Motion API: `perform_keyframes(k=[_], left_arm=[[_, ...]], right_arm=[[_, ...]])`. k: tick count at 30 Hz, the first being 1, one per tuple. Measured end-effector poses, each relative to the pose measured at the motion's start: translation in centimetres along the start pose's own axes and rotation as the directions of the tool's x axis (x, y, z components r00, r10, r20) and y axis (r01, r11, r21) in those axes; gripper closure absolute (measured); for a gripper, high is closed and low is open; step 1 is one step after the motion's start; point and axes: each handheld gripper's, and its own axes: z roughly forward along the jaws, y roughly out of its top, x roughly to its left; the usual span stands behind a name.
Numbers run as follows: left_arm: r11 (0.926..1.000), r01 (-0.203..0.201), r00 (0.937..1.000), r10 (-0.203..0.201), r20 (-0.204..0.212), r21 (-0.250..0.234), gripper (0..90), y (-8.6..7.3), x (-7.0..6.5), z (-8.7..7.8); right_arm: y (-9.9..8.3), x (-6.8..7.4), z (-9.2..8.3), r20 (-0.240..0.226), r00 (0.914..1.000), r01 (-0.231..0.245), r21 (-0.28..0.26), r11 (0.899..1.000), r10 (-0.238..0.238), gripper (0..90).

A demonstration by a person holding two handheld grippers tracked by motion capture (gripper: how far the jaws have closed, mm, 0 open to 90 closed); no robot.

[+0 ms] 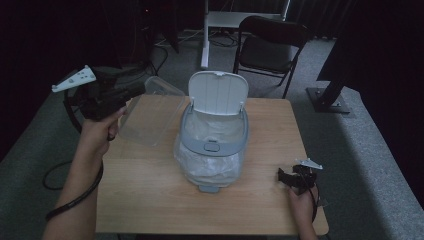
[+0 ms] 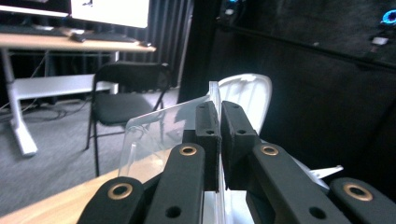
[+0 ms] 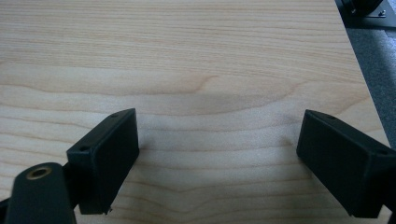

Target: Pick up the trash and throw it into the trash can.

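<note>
High view: left gripper [image 1: 131, 93] is raised at the left of the frame, above the counter's [image 1: 150, 195] left edge, held in the person's left hand [image 1: 97, 132]. Its fingers are pinched tight on the rim of a clear plastic container [image 1: 150, 112], which hangs tilted off the counter surface at upper left of centre.

Left gripper view: the two black fingers [image 2: 208, 126] stand nearly together at centre frame with the thin transparent wall of the clear plastic container [image 2: 154, 135] clamped between them. Behind it, the white lid [image 2: 247, 93] of the bin shows at centre right.

High view: a small bin [image 1: 212, 150] sits at centre of the counter, grey rim, white lid [image 1: 218, 92] hinged upright at its far side, a white liner bag bulging over its body. The container is just beside the bin's left side; whether they touch, cannot tell.

Right gripper [image 1: 286, 176] rests low at the lower right of the counter, well apart from the bin. Right gripper view: its fingers [image 3: 105, 154] stand wide apart with nothing between them, bare wood grain of the counter [image 3: 210, 70] beneath.

A black folding chair [image 1: 270, 47] stands beyond the counter, upper centre.
</note>
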Motion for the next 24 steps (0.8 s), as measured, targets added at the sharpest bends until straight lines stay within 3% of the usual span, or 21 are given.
perform_keyframes(k=[13, 17, 24], left_arm=[[0.9975, -0.037, 0.9961, 0.042, 0.077, -0.061, 87.8, 3.5, -2.4, 2.7], [0.9968, -0.04, 0.9916, 0.048, 0.12, -0.069, 87.8, 4.2, -3.0, 3.8], [0.9955, -0.049, 0.9862, 0.061, 0.154, -0.082, 87.8, 5.0, -4.2, 5.9]], right_arm=[[0.0, 0.0, 0.0, 0.0, 1.0, 0.0, 0.0, 1.0, 0.0, 12.1], [0.0, 0.0, 0.0, 0.0, 1.0, 0.0, 0.0, 1.0, 0.0, 12.1], [0.0, 0.0, 0.0, 0.0, 1.0, -0.001, -0.001, 1.0, 0.001, 12.1]])
